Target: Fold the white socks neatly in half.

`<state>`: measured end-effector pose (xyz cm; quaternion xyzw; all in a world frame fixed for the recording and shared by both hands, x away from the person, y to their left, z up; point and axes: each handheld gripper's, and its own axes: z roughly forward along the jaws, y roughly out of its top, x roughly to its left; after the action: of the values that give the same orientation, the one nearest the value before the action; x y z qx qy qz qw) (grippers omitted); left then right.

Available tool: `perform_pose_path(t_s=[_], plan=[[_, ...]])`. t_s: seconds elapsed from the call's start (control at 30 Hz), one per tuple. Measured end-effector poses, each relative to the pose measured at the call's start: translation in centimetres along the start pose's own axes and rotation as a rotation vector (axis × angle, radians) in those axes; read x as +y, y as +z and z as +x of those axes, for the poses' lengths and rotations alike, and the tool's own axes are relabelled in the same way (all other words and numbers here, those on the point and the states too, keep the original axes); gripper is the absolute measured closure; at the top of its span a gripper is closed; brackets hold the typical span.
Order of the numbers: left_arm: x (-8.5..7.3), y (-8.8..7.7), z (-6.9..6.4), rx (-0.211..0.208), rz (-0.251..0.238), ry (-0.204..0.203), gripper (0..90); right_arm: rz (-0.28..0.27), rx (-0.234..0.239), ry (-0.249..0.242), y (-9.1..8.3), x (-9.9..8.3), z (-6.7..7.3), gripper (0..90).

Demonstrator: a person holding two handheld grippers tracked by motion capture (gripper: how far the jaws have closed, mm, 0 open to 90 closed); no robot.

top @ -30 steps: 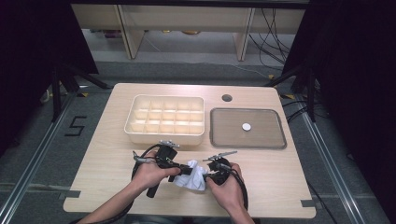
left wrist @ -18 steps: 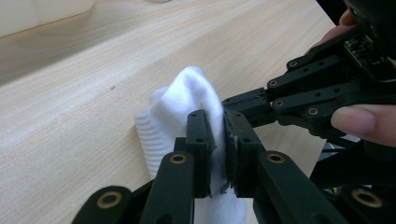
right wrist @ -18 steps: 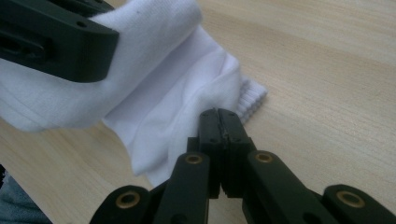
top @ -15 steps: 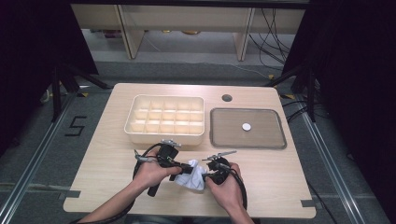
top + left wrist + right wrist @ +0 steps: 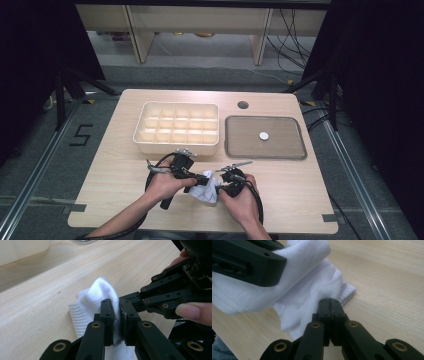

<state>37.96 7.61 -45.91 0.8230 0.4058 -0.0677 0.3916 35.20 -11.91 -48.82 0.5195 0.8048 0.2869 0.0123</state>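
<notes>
Left gripper: held in left hand, pointing rightward, jaws nearly closed, pinching. Right gripper: held in right hand, pointing leftward, jaws fully closed. Tips meeting between the hands. Forearms entering from the bottom edge, converging low over the desk.

Between the earlier high views and the present one, very little is altered. The left tool is seen slightly shifted: a second ago its body lay closer to the near wall of the compartment box, whereas it is now drawn a little nearer to the person, against the white sock. The bunched outline of the sock between the two tools is minutely changed, its upper fold being gathered more tightly.
</notes>
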Motion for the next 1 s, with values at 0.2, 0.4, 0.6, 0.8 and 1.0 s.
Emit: perform_pose_path(t_s=[0.2, 0.4, 0.6, 0.8, 1.0], plan=[[0.14, 0.15, -0.14, 0.001, 0.005, 0.0, 81.5, -0.005, 0.022, 0.015, 0.08, 0.0, 0.11, 89.3], [0.23, 0.37, -0.12, -0.018, -0.002, 0.004, 81.4, -0.01, 0.012, 0.008, 0.29, -0.02, 0.16, 89.1], [0.3, 0.46, -0.25, 0.0, 0.009, 0.005, 81.4, -0.01, 0.022, -0.007, 0.4, 0.05, 0.19, 88.9], [0.32, 0.63, -0.37, -0.004, -0.001, -0.005, 81.3, -0.009, 0.026, -0.005, 0.41, -0.09, 0.2, 88.7], [0.31, 0.87, -0.48, -0.005, 0.003, 0.0, 81.3, -0.004, 0.032, 0.013, 0.51, -0.13, 0.42, 88.3]])
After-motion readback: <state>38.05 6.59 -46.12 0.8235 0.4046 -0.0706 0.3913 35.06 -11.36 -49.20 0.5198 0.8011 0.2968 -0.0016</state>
